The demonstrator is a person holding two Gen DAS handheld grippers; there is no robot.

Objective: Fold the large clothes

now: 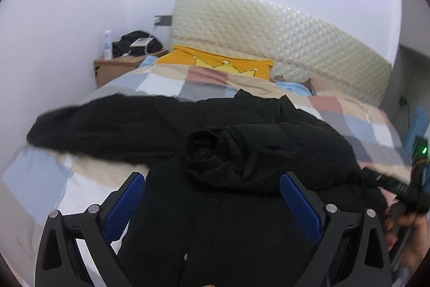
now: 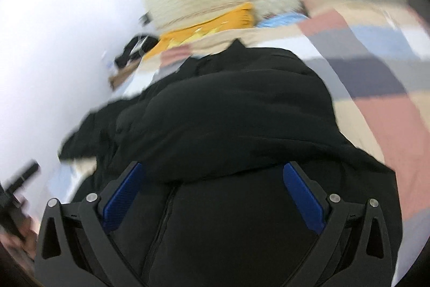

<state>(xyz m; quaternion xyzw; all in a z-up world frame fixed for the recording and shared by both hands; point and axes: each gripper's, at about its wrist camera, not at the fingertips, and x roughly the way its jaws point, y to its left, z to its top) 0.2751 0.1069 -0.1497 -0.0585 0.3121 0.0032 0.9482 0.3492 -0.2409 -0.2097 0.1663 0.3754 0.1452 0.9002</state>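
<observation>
A black padded jacket [image 1: 242, 125] lies on the bed's patchwork cover [image 1: 166, 82]. One sleeve [image 1: 88, 123] stretches out to the left. The other sleeve [image 1: 258, 152] is folded across the body, its cuff facing me. My left gripper [image 1: 212, 175] hovers over the jacket's lower body, open, with nothing pinched between its blue pads [image 1: 123, 206]. In the right wrist view, which is blurred, my right gripper [image 2: 212, 166] is open wide above the jacket [image 2: 228, 112] near its zip, gripping nothing. The right gripper [image 1: 403, 187] also shows at the left wrist view's right edge, held by a hand [image 1: 403, 230].
A cream quilted headboard [image 1: 282, 36] stands at the far end, with a yellow pillow [image 1: 215, 62] below it. A wooden bedside table [image 1: 115, 66] at the left carries a bottle [image 1: 107, 43] and a black bag [image 1: 137, 43]. A white wall runs along the left.
</observation>
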